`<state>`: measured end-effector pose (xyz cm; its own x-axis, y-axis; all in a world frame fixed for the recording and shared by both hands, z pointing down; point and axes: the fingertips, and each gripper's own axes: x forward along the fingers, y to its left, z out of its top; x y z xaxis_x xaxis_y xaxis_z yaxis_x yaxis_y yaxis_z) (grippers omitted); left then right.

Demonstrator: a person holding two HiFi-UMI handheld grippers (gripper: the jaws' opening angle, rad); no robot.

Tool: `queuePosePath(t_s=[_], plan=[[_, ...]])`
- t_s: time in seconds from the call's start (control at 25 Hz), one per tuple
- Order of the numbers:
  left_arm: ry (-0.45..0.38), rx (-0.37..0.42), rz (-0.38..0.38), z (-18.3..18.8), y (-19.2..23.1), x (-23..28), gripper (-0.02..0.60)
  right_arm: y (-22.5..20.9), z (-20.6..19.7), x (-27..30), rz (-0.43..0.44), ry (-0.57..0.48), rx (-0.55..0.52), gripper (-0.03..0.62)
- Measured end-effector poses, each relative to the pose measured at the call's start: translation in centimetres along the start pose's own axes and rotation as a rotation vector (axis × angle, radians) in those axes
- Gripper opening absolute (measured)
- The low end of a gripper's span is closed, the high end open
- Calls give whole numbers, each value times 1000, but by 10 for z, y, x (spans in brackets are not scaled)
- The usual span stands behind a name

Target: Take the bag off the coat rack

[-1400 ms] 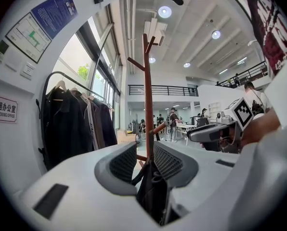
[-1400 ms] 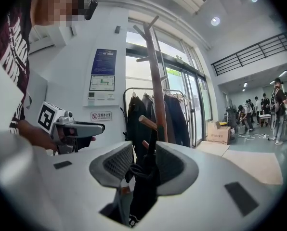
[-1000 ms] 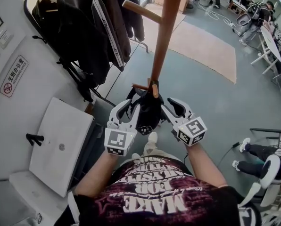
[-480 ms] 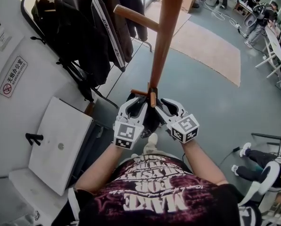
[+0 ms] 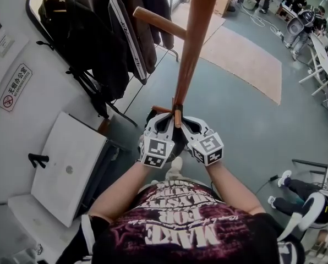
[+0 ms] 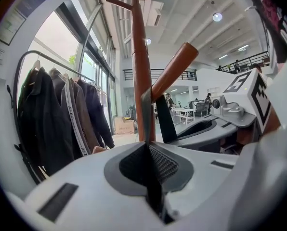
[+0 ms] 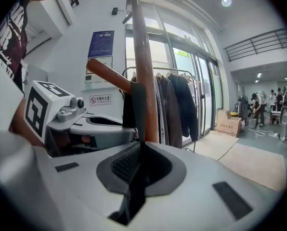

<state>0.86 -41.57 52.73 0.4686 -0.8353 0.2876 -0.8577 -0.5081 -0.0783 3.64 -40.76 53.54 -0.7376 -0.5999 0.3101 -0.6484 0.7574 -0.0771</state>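
Observation:
A black bag (image 5: 178, 141) hangs by its straps from a low peg (image 5: 177, 116) on the wooden coat rack pole (image 5: 187, 54); both grippers cover most of it. My left gripper (image 5: 165, 122) sits just left of the peg, shut on a black strap (image 6: 147, 110) that runs up to the peg (image 6: 175, 71). My right gripper (image 5: 190, 124) sits just right of the peg. Its jaws are closing and pinch the other strap (image 7: 138, 110) between the pads. The two grippers almost touch below the peg.
A clothes rail with dark jackets (image 5: 103, 32) stands to the left of the pole. A white cabinet top (image 5: 70, 169) is at the near left. A beige rug (image 5: 241, 59) lies beyond on the grey floor. A seated person's legs (image 5: 299, 180) show at the right.
Both grippers, open on either side of the bag a second ago, have moved inward and up to the peg and closed on the straps.

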Motion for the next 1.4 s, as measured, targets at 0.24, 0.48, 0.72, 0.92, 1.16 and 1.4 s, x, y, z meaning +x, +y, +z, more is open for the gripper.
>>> queuePosePath(t_s=[0.24, 0.48, 0.72, 0.92, 1.16, 1.4], plan=[[5, -34, -23, 3, 3, -7, 9, 1, -1, -4, 10, 16, 66, 8], [7, -80, -60, 14, -2, -25, 8, 3, 6, -20, 18, -16, 134, 8], [-70, -88, -73, 48, -4, -50, 8, 13, 38, -38, 33, -69, 154, 8], [-110, -63, -90, 76, -11, -76, 8, 29, 64, -59, 45, -109, 136, 8], [-153, -58, -95, 97, -20, -108, 8, 51, 84, -83, 57, -150, 117, 9], [-197, -72, -102, 115, -24, -139, 8, 74, 102, -103, 82, -188, 98, 9]])
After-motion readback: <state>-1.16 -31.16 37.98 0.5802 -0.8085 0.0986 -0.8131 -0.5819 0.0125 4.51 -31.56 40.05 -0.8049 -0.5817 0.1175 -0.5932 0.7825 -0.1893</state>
